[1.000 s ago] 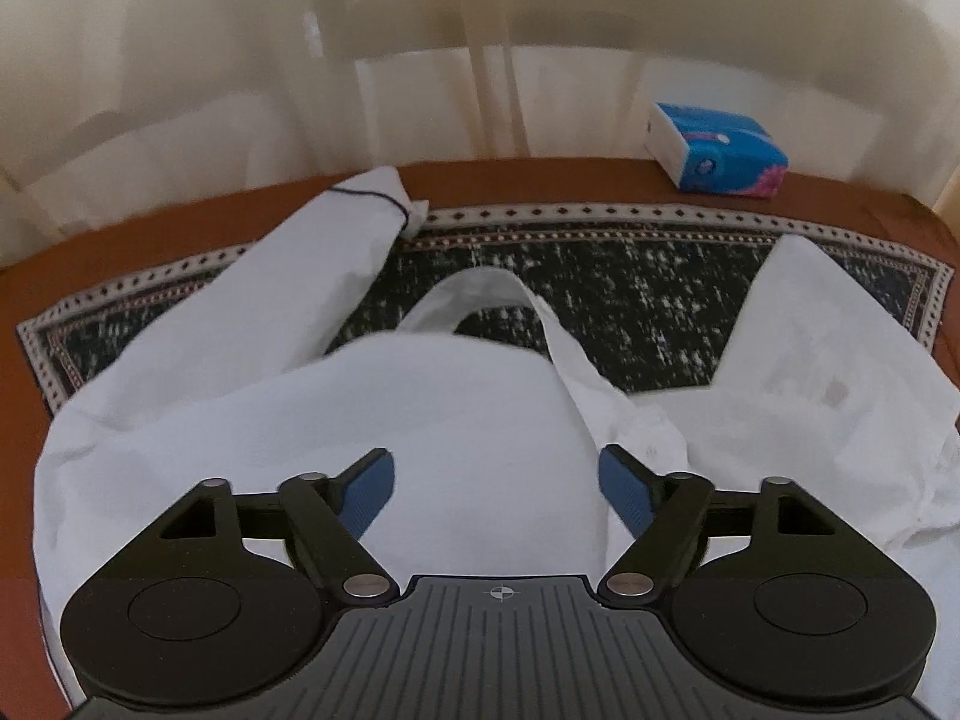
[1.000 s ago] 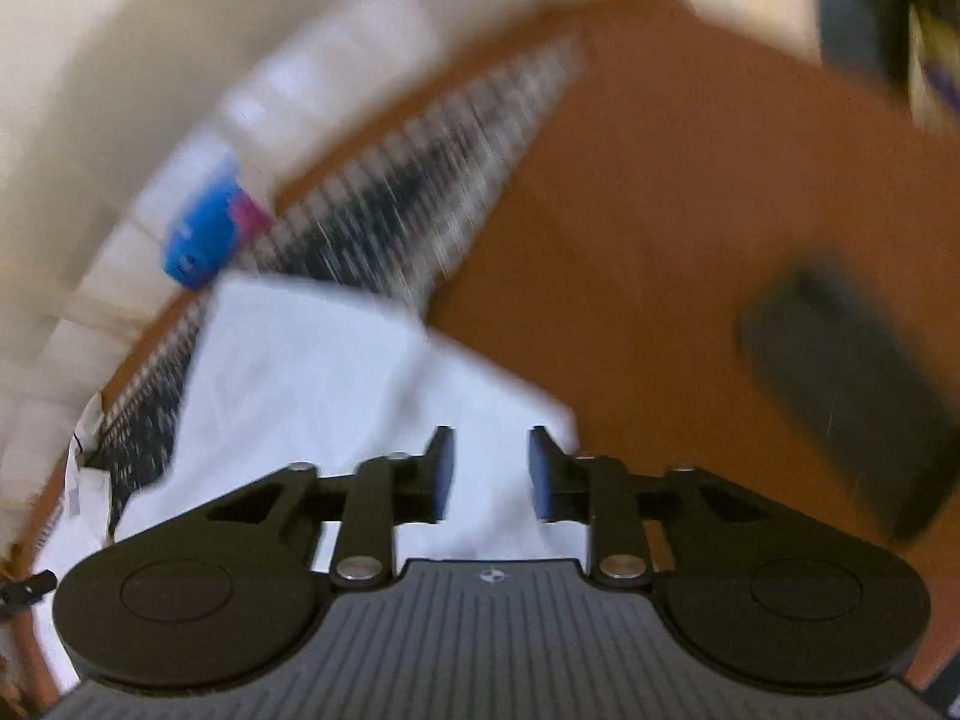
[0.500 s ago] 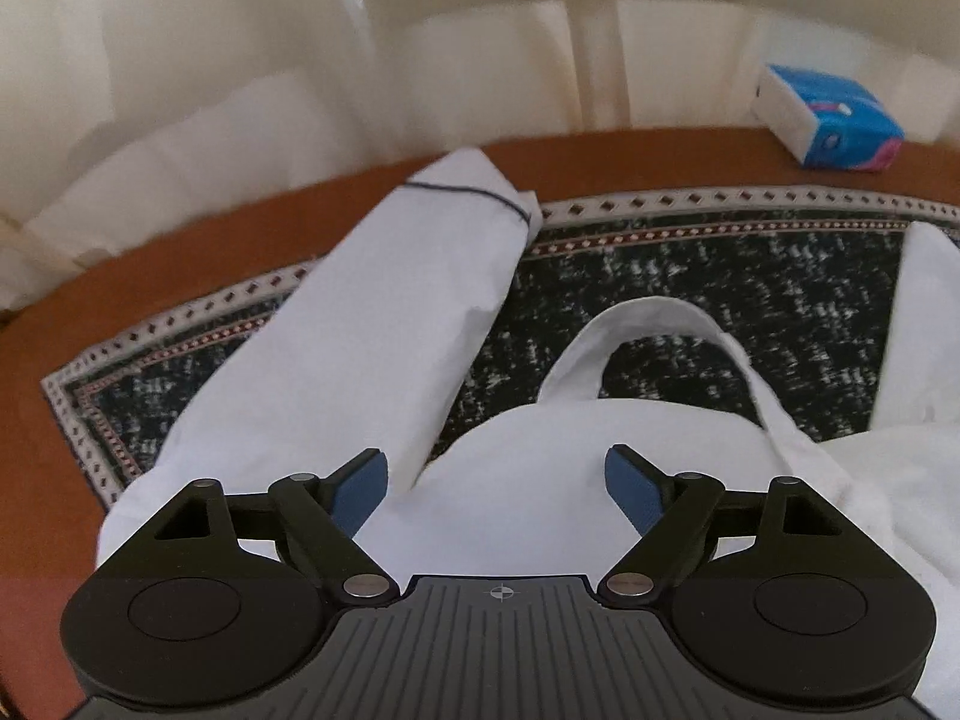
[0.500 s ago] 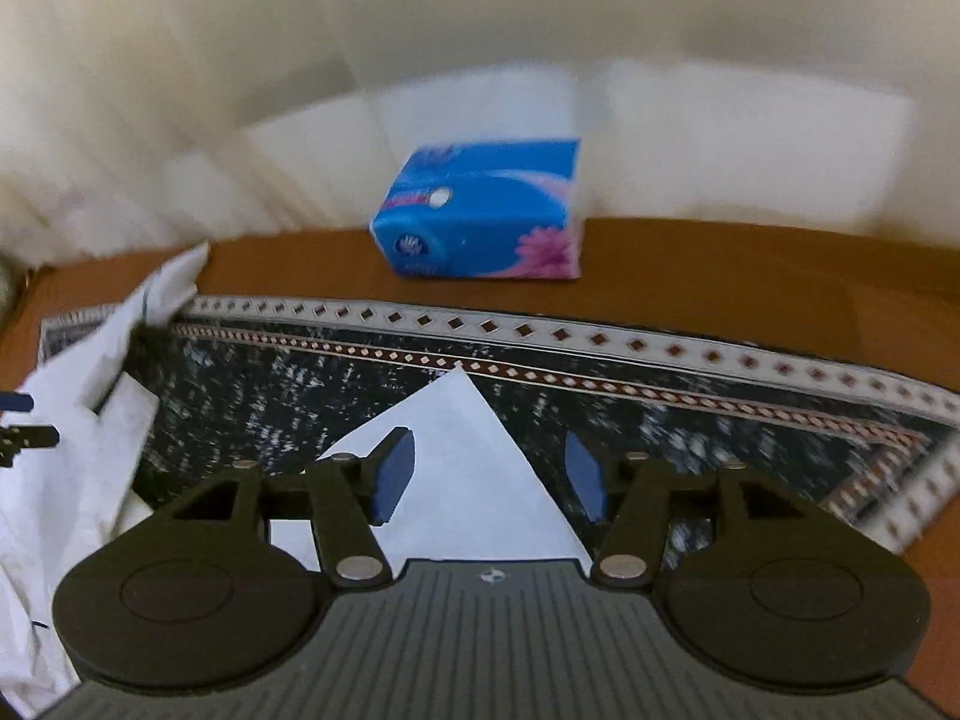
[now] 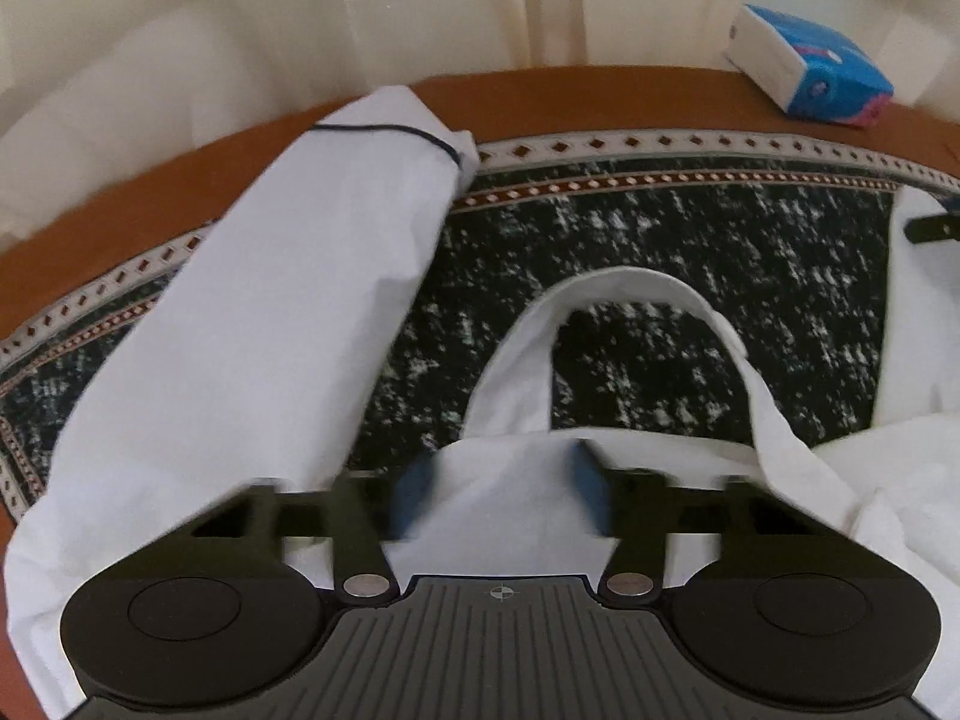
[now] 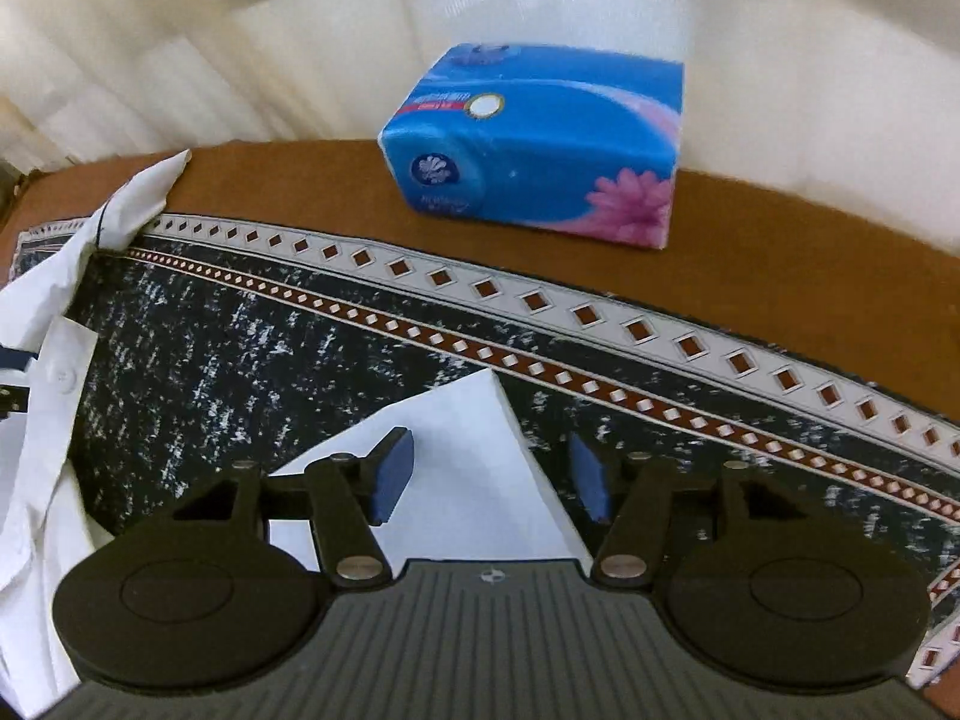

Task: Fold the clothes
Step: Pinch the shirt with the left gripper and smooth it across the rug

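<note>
While apart, both tongs (image 5: 501, 495) (image 6: 489, 477) over shirt (image 5: 288, 330)

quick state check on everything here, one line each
white cotton shirt: spread on the mat, unfolded, one sleeve stretched out, collar loop standing up
blue plastic tissue pack: sealed, resting on the table
patterned dark mat: lying flat
left gripper: open over the shirt
right gripper: open over a shirt corner
</note>
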`<act>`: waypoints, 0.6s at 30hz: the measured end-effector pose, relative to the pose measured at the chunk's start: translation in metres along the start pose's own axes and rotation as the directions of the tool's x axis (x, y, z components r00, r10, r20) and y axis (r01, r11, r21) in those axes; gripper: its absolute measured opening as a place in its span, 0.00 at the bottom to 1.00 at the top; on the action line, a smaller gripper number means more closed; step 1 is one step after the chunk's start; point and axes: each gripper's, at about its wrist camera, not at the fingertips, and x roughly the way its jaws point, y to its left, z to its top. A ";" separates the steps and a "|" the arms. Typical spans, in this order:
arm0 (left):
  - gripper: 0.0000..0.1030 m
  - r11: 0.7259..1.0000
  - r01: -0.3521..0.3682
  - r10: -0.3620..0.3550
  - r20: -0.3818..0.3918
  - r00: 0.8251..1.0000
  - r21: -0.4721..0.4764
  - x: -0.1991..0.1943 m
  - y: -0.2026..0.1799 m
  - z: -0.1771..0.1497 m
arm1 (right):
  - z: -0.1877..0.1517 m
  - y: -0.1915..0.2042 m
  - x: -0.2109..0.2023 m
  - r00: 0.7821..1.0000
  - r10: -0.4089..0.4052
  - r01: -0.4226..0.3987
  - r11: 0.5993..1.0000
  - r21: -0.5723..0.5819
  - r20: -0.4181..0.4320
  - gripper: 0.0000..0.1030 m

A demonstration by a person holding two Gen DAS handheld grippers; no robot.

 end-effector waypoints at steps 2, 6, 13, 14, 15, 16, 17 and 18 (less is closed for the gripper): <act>0.06 0.999 -0.002 0.002 0.014 1.000 -0.036 -0.008 0.004 -0.005 | -0.001 -0.001 -0.013 1.000 0.029 -0.029 0.999 0.024 0.012 0.03; 0.01 0.991 0.033 -0.020 0.101 0.995 -0.131 -0.044 0.021 -0.016 | -0.005 -0.006 -0.052 0.993 0.095 -0.101 0.990 0.096 0.066 0.00; 0.00 0.982 0.045 -0.002 0.227 0.974 -0.183 -0.100 0.036 -0.007 | -0.020 -0.030 -0.204 0.905 -0.006 -0.077 0.981 0.177 0.425 0.00; 0.00 0.981 0.045 0.006 0.255 0.967 -0.191 -0.104 0.035 -0.002 | -0.019 -0.039 -0.220 0.883 -0.041 -0.064 0.976 0.208 0.467 0.00; 0.00 0.979 0.046 0.013 0.283 0.959 -0.201 -0.107 0.036 0.003 | -0.019 -0.049 -0.233 0.863 -0.077 -0.054 0.969 0.241 0.500 0.00; 0.00 0.974 0.037 0.034 0.309 0.950 -0.223 -0.108 0.036 0.010 | -0.017 -0.058 -0.239 0.848 -0.113 -0.037 0.962 0.269 0.518 0.00; 0.00 0.968 0.027 0.059 0.334 0.941 -0.249 -0.109 0.037 0.017 | -0.016 -0.064 -0.237 0.845 -0.148 -0.008 0.957 0.290 0.514 0.00; 0.00 0.961 0.020 0.082 0.350 0.933 -0.277 -0.104 0.039 0.026 | -0.015 -0.071 -0.234 0.841 -0.184 0.020 0.950 0.311 0.509 0.00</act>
